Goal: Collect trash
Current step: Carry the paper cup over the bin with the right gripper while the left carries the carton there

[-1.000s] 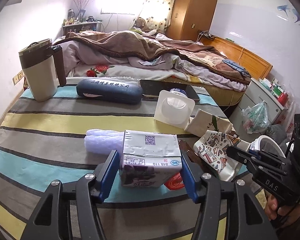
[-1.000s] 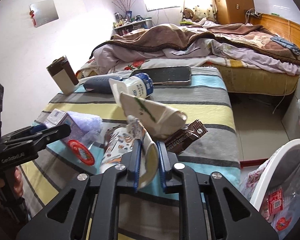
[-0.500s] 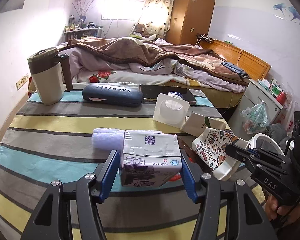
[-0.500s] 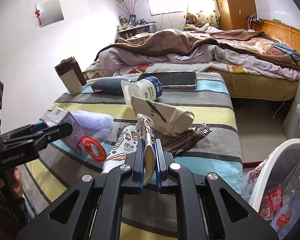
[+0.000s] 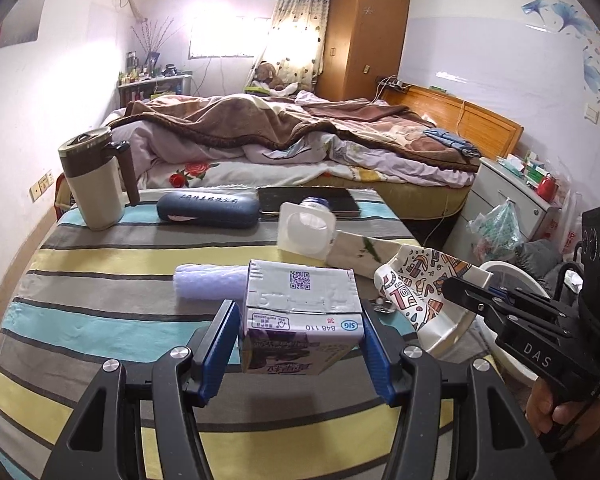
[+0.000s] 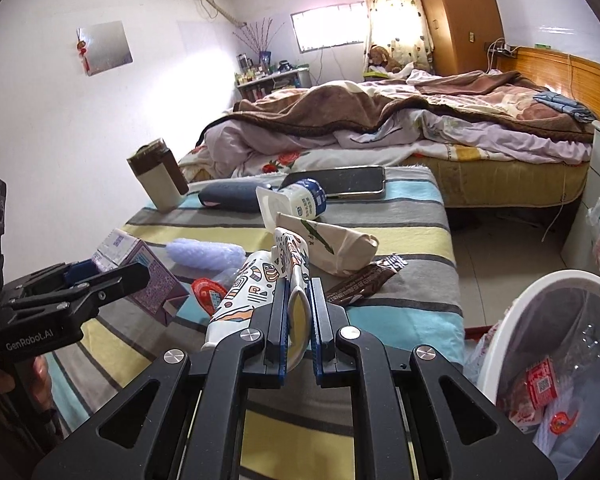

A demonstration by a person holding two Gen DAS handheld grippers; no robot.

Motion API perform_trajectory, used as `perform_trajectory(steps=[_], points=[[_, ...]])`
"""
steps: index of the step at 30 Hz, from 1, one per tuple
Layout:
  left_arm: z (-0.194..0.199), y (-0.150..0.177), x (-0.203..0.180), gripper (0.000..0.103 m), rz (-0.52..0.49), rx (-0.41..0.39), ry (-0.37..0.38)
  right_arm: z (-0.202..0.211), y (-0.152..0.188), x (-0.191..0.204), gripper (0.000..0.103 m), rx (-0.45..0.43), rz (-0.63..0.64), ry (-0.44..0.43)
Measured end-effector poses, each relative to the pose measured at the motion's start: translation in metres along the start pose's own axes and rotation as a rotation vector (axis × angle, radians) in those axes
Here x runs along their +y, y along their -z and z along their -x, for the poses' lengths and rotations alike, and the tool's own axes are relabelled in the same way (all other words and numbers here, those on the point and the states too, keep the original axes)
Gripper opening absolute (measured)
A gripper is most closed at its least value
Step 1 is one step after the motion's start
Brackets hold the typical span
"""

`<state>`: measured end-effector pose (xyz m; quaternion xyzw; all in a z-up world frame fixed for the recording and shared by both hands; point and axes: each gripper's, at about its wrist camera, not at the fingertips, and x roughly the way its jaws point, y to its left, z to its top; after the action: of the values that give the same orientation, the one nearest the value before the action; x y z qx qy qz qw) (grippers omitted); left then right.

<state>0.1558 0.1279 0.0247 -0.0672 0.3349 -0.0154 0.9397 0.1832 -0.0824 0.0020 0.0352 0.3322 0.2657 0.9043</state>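
Observation:
My left gripper (image 5: 298, 332) is shut on a purple milk carton (image 5: 300, 300), held just above the striped tablecloth (image 5: 100, 292). In the right wrist view that carton (image 6: 140, 264) hangs at the left. My right gripper (image 6: 299, 300) is shut on the squashed rim of a patterned paper cup (image 6: 252, 284), lifted off the cloth at the table's right edge. The same cup (image 5: 412, 280) shows in the left wrist view. On the cloth lie a white yoghurt bottle (image 6: 300, 200), a cream paper bag (image 6: 332, 244), a brown wrapper (image 6: 364, 280) and a red lid (image 6: 206, 292).
A white bin (image 6: 512, 312) with a liner and some rubbish stands on the floor right of the table. At the table's far side are a lidded mug (image 5: 94, 184), a dark glasses case (image 5: 208, 208) and a tablet (image 5: 308, 200). A bubble-wrap roll (image 5: 208, 280) lies mid-table. The bed is behind.
Both grippers have risen a little with their loads. The right jaws pinched tighter on the cup's rim. The carton has come up off the cloth.

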Motion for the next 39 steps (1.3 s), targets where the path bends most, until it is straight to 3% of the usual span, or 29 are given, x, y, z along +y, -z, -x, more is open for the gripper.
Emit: perform_trajectory(steps=[15,31,39], points=[[0.012,0.001,-0.073,0.059,-0.075,-0.012,0.136,0.054,0.006,-0.038,0.011,-0.094,-0.072,0.081],[-0.014,0.010,-0.201,0.059,-0.229,0.041,0.302,0.100,0.028,-0.109,0.012,-0.124,-0.188,0.306],[-0.034,0.022,-0.251,0.059,-0.287,0.077,0.354,0.110,0.041,-0.135,0.012,-0.077,-0.190,0.448]])
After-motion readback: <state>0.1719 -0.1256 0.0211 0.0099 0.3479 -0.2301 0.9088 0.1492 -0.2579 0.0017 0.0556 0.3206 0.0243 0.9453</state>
